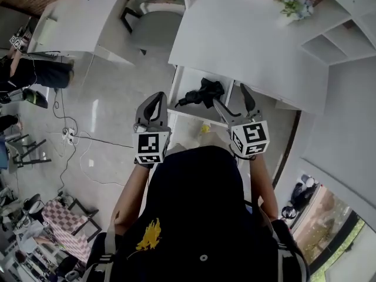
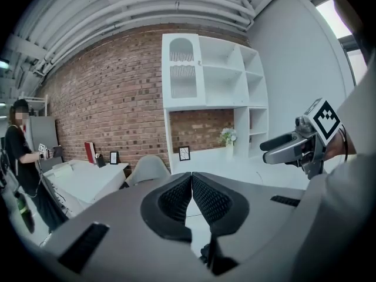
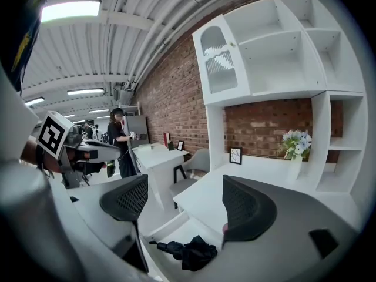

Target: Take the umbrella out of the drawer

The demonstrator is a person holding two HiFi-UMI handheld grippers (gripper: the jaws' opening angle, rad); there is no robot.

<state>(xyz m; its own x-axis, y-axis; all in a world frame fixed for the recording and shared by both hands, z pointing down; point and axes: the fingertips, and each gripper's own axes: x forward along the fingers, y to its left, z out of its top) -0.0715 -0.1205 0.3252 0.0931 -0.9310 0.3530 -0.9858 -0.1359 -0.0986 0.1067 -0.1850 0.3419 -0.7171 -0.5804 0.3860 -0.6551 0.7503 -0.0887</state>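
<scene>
Umbrella [image 1: 204, 92], crumpled black fabric, open white drawer [image 1: 187, 81], right tongs [image 3: 185, 203] apart

The crumpled black fabric umbrella [image 1: 202, 93] lies in the open white drawer [image 1: 185, 82], pulled out from the near edge of the white desk [image 1: 247, 37]. The left gripper [image 1: 155, 97] hangs near the drawer's left end, the right gripper [image 1: 231, 96] over its right. A grey upholstered chair [image 1: 155, 16] stands left of the desk.
</scene>
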